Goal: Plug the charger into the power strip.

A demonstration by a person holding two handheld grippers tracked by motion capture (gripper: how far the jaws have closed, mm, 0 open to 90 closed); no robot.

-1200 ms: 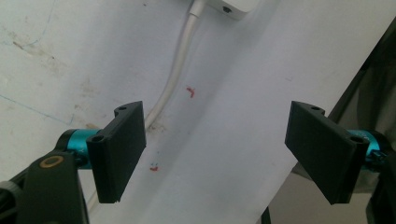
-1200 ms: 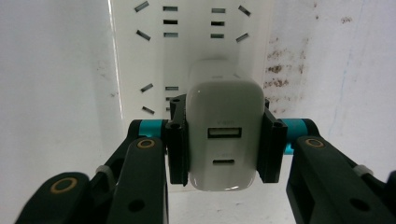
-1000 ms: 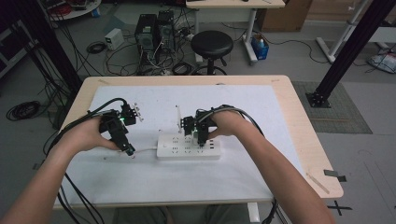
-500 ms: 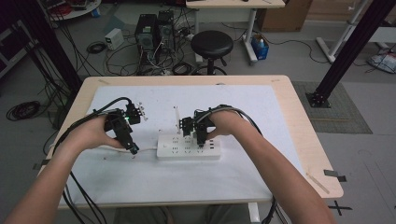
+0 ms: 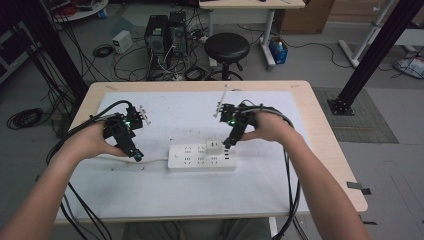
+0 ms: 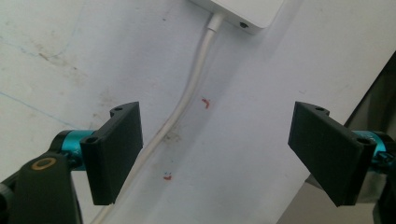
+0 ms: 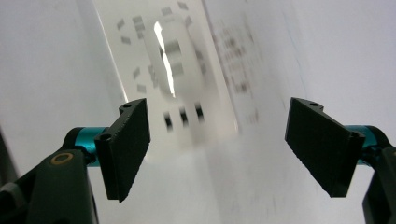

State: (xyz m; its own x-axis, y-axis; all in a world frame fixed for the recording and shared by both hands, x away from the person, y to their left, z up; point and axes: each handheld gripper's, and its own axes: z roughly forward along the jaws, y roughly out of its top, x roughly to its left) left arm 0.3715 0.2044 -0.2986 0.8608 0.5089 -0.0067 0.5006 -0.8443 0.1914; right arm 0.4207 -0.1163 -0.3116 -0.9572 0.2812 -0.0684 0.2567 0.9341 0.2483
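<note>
The long white plastic power strip (image 5: 202, 156) lies flat on the white sheet covering the table (image 5: 310, 165), and there's a small white cube-shaped plug adapter (image 5: 214, 147) sitting in its top row of sockets, just below-left of the right gripper (image 5: 228, 144). A second ago that gripper was right down over the strip with the hand covering the adapter; now it's backed off up and to the right, so the adapter is out in the open by itself. In the right gripper view the jaws are spread wide with nothing between them, and the strip (image 7: 177, 65) shows up blurry just ahead of them.

The left gripper (image 5: 136, 155) has barely changed, parked just off the strip's left end. Its jaws are wide apart too, and the strip's white cable (image 6: 180, 105) runs on the table between them, untouched, up to the strip's corner (image 6: 247, 11).
</note>
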